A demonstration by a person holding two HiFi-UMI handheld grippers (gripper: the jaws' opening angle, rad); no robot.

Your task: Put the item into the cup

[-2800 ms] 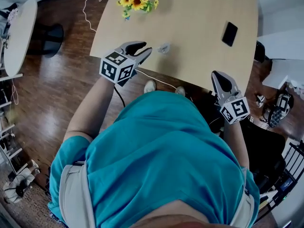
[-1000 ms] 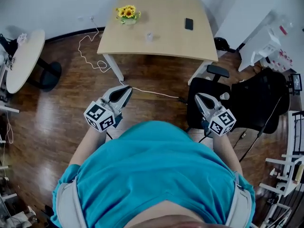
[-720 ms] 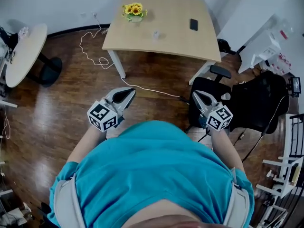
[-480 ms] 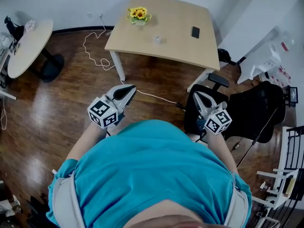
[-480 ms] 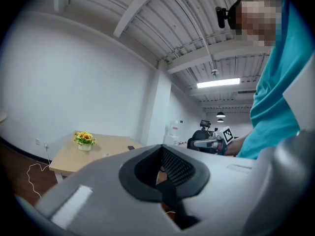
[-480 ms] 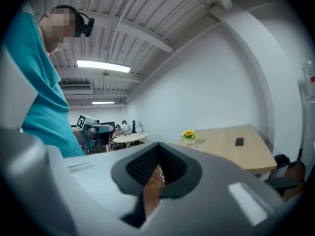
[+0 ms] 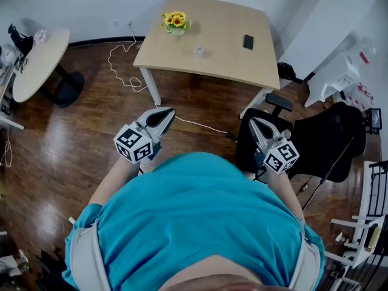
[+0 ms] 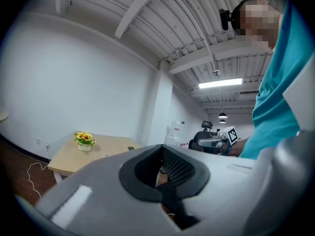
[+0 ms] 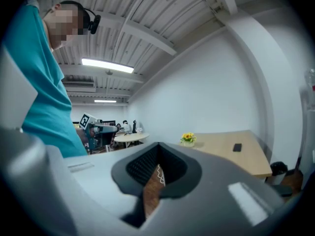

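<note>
Standing position: we are on the wood floor, well apart from the table; both tools held level, pointing toward it.

Left hand-held gripper: jaws drawn fully together, nothing between them. Right hand-held gripper: tips meeting as well, only a sliver of floor showing through behind them; empty.

On the table: sunflowers at the far left corner; a dark phone toward the right edge; a small clear thing, which we take for the cup, near the middle, between the two. It is too small here to tell whether the item is inside it, and we see no separate item beside it.

Judgement on step: no handling under way; neither tool carries anything, and nothing is within reach. Either the placing is done or it has not begun; these views do not settle which.

Next move, if work remains: close the gap to the near edge of the table; identify the item; open one set of jaws before reaching; mind the black chair on the right.
</note>
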